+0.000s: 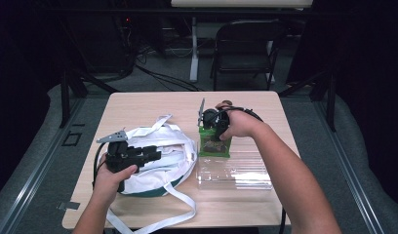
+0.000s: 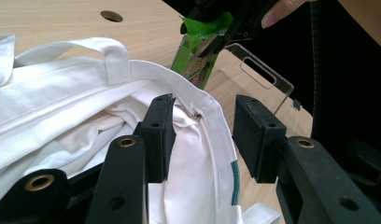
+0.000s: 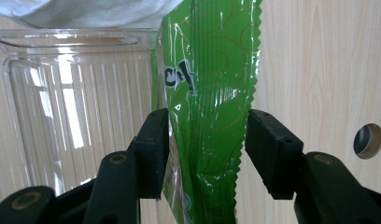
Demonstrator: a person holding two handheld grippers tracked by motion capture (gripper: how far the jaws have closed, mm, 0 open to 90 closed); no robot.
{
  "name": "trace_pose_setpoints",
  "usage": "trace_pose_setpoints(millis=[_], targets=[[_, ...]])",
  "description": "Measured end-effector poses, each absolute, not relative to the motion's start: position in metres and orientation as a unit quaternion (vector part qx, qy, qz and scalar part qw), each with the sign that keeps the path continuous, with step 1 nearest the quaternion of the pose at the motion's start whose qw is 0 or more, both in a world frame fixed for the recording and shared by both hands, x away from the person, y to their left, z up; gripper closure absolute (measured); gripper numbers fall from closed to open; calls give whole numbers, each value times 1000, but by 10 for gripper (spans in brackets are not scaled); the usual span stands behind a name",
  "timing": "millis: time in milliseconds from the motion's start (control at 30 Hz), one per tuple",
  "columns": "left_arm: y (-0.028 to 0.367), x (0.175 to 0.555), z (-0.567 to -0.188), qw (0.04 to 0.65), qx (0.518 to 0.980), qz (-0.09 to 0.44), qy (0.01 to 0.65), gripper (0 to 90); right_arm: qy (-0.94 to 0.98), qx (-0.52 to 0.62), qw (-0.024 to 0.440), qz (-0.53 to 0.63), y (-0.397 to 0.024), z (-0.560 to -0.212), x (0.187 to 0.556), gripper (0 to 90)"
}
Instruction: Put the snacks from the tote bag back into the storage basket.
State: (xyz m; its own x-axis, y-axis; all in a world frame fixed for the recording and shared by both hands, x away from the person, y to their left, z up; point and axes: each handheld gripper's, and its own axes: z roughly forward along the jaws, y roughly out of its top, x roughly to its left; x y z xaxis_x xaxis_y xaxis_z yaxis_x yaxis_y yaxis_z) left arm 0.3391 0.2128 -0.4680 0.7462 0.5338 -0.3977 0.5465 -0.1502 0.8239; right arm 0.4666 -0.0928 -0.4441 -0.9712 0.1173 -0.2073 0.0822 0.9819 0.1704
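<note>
Snack packet [image 1: 215, 141], green and crinkly, is seen standing upright at the middle of the high view, just right of the white tote bag [image 1: 158, 158] and right behind the clear plastic tray [image 1: 234, 171]. It is shown again running top to bottom in the right gripper view [image 3: 207, 107], so the long axis is lined up straight between the jaws.

The right gripper [image 1: 214, 122] is hung directly over the packet's top edge. Its jaws are spread, with the packet between them; the left pad looks to be right against the film and a gap is visible on the right side by the zigzag edge, so nothing is really being pinched. No earlier picture is given, so that's all that can be said.

The left gripper [image 1: 138, 155] is parked at lower left of the high view, on the bag. In the left gripper view its jaws are part open with the bag's hemmed rim [image 2: 212, 116] lying between them; one pad is touching cloth, the other is clear, so whether the rim is actually gripped can't be told.

Key relation, probably: the packet sits to the right of the bag mouth, and the right hand [image 1: 241, 124] is by far the nearer one. A short sideways carry toward the left of frame would be needed to get it into the bag, with the opening held up by the other claw.
</note>
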Motion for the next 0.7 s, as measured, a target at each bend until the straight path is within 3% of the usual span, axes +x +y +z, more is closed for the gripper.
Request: trace_pose_setpoints(millis=[267, 700], targets=[[212, 339, -469, 544, 759, -6, 356, 584, 988, 66, 105, 86, -95, -442, 466, 436], [212, 340, -468, 548, 757, -9, 357, 578, 988, 70, 102, 93, -96, -436, 462, 431]])
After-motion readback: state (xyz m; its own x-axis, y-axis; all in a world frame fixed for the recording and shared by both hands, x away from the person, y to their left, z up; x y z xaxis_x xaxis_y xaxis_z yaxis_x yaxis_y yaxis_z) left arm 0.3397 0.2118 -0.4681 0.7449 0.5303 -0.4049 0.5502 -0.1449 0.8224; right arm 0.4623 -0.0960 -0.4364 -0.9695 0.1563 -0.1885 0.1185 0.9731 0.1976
